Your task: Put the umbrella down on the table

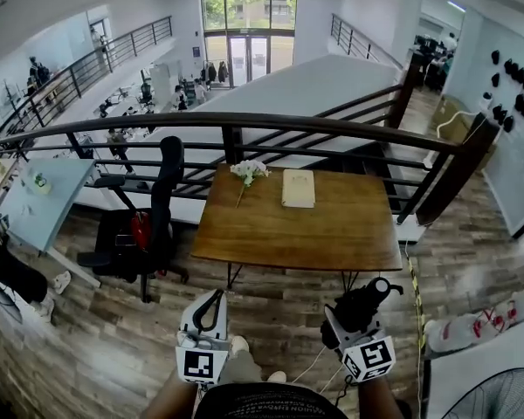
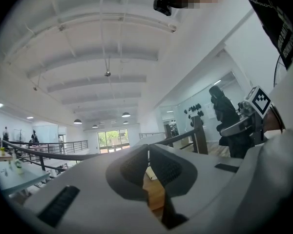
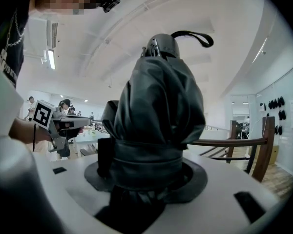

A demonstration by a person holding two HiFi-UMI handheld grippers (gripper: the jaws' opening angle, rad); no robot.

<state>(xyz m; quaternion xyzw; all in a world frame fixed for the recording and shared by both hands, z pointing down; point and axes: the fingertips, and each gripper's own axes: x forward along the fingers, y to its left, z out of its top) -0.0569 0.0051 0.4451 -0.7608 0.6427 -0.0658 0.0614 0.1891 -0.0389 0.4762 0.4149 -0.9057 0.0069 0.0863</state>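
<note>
- While a person stands facing a brown rectangular wooden table point(image 1: 332, 234), the folded dark grey fabric umbrella point(image 1: 373, 293) sits at the lower right of the head view. It is clear of the tabletop and below the table's near edge in the frame.
- The right gripper point(image 1: 354, 321) has its jaws clamped on the umbrella's strapped middle. In the right gripper view the umbrella point(image 3: 158, 106) fills the centre of the frame, with its black wrist loop at the top.
- The left gripper point(image 1: 213, 302), at the lower centre-left of the head view, carries nothing. Its own view shows the jaws drawn together at the tips, with a slice of the table visible through the slit behind them.
- On the table's far side lie a sprig of white flowers point(image 1: 249, 171) and a cream rectangular book point(image 1: 298, 188), near each other but not touching.
- A black office chair point(image 1: 148, 225) stands left of the table, and a dark metal railing point(image 1: 244, 120) runs behind both.
</note>
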